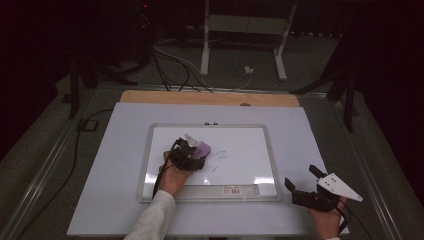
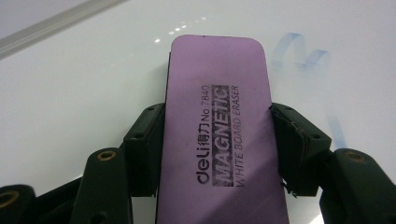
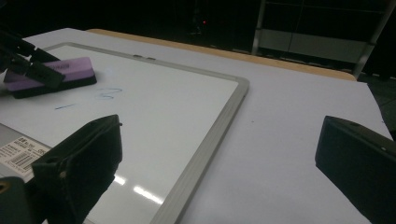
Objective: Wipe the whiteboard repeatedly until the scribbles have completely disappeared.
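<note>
So from my seat, the pale rectangular tabletop [image 1: 115, 165] carries a grey-framed whiteboard [image 1: 146, 150] lying flat, roughly mid-table and a bit toward the near edge. My left gripper [image 1: 192, 152] sits over the board's left half, clamped on a purple magnetic whiteboard eraser [image 2: 217, 130] that rests on the board surface. Just right of the eraser, around the board's centre, there's a faint blue scribble [image 1: 222, 155] with a short stroke [image 1: 215, 168] nearer to me. A barcode sticker [image 1: 233, 190] sits on the board's near edge. My right gripper [image 1: 302, 182], jaws spread wide, is off the board, near the tabletop's near right corner.
</note>
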A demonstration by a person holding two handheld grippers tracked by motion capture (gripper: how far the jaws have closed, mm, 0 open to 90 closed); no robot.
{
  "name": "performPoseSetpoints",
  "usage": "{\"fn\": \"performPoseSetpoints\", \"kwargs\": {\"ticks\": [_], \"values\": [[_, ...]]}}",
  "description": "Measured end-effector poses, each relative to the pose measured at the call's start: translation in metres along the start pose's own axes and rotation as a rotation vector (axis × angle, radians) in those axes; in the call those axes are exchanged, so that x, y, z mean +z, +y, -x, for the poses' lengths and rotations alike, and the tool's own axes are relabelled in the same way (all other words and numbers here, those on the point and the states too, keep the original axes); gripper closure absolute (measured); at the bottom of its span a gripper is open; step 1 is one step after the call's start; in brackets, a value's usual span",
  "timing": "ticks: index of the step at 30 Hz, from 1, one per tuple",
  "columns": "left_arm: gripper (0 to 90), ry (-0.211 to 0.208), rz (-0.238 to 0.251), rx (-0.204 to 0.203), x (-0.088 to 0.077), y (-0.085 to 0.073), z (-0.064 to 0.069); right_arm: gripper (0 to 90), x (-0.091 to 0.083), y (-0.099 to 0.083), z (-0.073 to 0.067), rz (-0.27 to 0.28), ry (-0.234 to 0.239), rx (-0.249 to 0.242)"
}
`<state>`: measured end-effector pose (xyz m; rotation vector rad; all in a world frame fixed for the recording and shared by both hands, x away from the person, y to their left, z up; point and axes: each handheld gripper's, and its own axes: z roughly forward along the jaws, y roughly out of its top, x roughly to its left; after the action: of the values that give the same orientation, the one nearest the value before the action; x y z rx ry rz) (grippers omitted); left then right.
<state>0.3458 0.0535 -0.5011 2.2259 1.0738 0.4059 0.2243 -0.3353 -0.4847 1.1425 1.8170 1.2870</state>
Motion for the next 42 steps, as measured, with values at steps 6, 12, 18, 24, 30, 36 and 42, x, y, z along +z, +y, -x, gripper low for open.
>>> {"fn": "performPoseSetpoints", "kwargs": {"ticks": [6,12,18,24,30,36,42], "values": [[41.9,-0.090,-0.004,0.104,0.000,0.001,0.031,0.7,0.000,0.000,0.000,0.001,-0.001,-0.003],[41.8,-0.097,-0.009,0.150,-0.001,0.002,0.040,0.7,0.000,0.000,0.000,0.001,-0.001,-0.002],[41.9,0.036,-0.013,0.013,0.000,0.002,-0.002,0.7,-0.002,0.000,0.001,0.005,-0.007,0.003],[41.8,0.063,-0.012,-0.045,0.004,0.006,-0.015,0.7,-0.001,0.000,0.000,0.003,-0.006,0.001],[41.8,-0.003,-0.007,0.017,0.008,0.010,0.009,0.7,-0.001,0.000,0.000,0.002,-0.004,0.001],[41.8,-0.105,-0.006,0.110,0.011,0.014,0.043,0.7,-0.001,0.000,0.000,0.003,-0.004,-0.001],[41.8,-0.079,-0.001,0.123,0.011,0.015,0.038,0.7,-0.002,0.000,0.001,0.004,-0.006,0.001]]}}
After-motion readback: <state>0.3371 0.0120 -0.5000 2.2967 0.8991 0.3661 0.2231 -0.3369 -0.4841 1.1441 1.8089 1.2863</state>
